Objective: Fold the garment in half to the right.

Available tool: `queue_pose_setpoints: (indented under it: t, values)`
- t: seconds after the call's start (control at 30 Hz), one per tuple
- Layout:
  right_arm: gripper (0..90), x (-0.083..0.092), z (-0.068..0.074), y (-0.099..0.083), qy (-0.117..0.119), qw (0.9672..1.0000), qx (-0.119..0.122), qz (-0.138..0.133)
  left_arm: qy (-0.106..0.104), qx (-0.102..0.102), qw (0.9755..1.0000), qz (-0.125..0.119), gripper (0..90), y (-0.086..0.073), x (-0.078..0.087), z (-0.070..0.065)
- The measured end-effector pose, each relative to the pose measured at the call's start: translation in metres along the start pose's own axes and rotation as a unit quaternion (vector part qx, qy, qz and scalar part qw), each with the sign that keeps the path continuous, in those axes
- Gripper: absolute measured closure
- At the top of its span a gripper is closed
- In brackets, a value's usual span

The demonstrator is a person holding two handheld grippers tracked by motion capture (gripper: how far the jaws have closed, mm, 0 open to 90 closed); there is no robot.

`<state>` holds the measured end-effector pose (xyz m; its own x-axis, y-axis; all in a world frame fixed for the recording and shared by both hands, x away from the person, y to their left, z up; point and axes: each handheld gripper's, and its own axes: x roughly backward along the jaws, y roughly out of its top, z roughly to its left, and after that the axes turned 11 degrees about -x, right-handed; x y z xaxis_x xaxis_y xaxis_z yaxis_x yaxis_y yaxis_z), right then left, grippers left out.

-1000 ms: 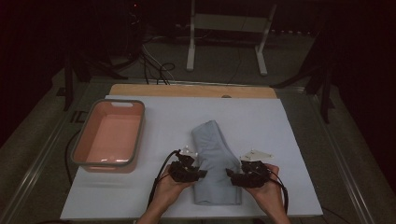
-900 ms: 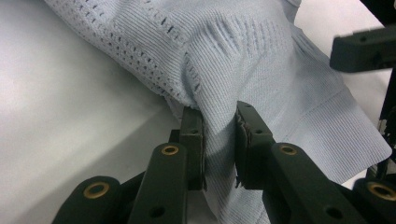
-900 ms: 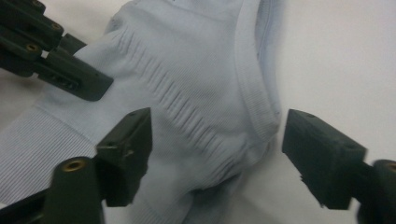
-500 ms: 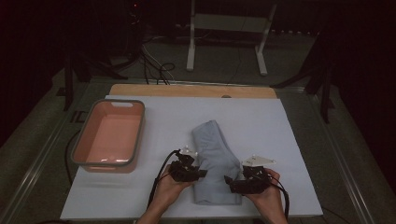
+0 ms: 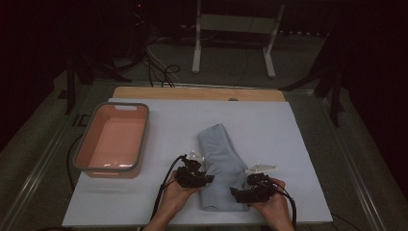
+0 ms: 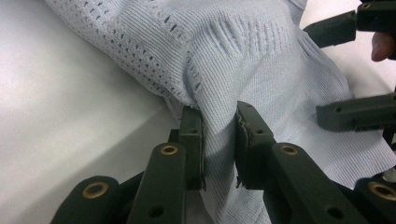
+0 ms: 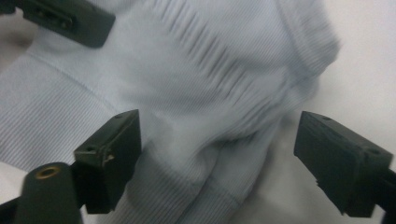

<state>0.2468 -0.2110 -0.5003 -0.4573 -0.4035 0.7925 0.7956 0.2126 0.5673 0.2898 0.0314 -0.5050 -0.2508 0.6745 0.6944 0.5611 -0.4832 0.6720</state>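
We pinch the left gripper (image 6: 219,144) tight on a fold of the light blue knit cloth (image 5: 222,166). That keeps the cloth from sliding while our other hand gets ready. In the left gripper view the fold stands up between the two black jaws, and both of them press on it.

The right gripper (image 7: 210,158) has just been opening its jaws. Now they stand wide apart. A bunched edge of the cloth lies between them, but the jaws do not squeeze it. We think they are lined up for a new grab there.

The cloth lies folded on the white sheet (image 5: 298,144), near the sheet's 6 o'clock edge. The pink tub (image 5: 82,154) sits at 9 o'clock from the cloth, well apart from it.

Both our hands come in low from 6 o'clock. The left hand (image 5: 175,197) points its gripper toward 3 o'clock, into the cloth. The right hand (image 5: 274,207) points its gripper toward 9 o'clock, at the other edge of the cloth.
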Motion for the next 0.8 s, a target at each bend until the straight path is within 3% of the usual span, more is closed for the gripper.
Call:
queue_pose_setpoints:
  t: [0.2,0.33,0.57,0.8]
  values:
    - [15.0,-0.004,-0.003,-0.002,0.004,0.9997,-0.014,0.018,0.003,-0.004,1.0000,0.001,75.4,0.000,0.000,-0.001]
    - [20.3,-0.006,-0.007,-0.003,0.011,0.9992,-0.025,0.030,0.002,-0.004,1.0000,0.002,74.9,-0.001,-0.001,-0.001]
    - [41.0,-0.002,-0.010,-0.003,0.031,0.9983,-0.039,0.029,0.000,-0.002,1.0000,0.001,74.7,0.000,-0.001,-0.001]
    - [50.7,-0.001,-0.016,-0.002,0.043,0.9971,-0.055,0.031,0.000,-0.003,1.0000,0.001,74.7,0.000,-0.002,-0.001]
